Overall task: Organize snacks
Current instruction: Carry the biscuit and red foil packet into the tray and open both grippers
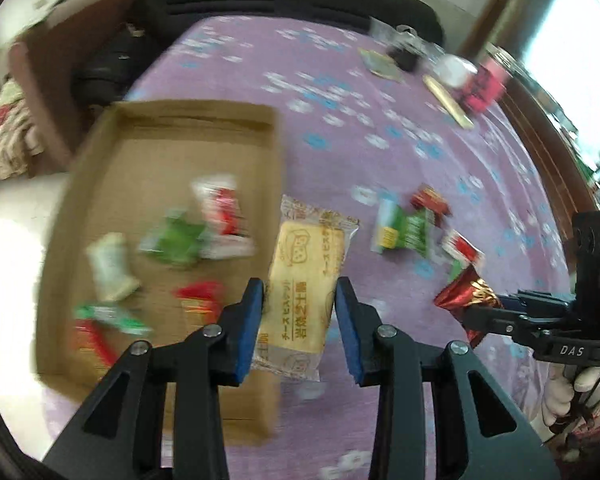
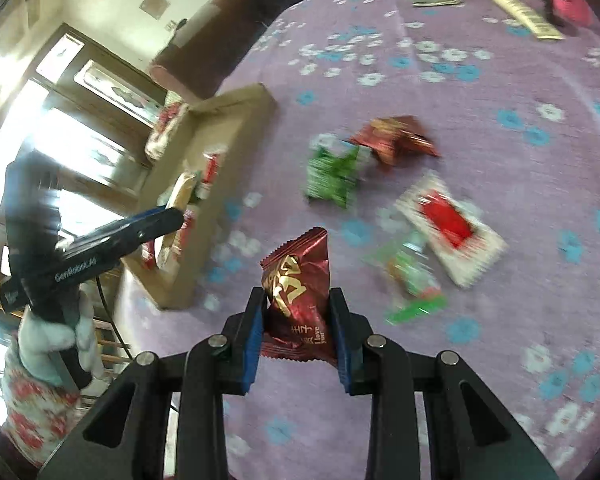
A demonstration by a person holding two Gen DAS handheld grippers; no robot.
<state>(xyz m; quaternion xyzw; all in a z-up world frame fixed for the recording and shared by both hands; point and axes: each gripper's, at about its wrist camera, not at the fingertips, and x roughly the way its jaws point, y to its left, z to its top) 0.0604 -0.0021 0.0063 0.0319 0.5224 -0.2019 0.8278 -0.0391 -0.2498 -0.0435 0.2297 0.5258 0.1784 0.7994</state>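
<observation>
Left claw (image 1: 300, 320) clamps the cheese biscuit pack (image 1: 306, 280) and right claw (image 2: 297, 332) the maroon snack packet (image 2: 297, 292), both lifted clear of the table (image 1: 380, 168), likely bound for the cardboard tray (image 1: 187, 120).

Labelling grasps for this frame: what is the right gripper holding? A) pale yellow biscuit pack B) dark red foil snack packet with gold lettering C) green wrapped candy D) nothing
B: in the right wrist view the right gripper has its blue pads pressed on both sides of the dark red foil snack packet with gold lettering, held above the purple flowered tablecloth.
</observation>
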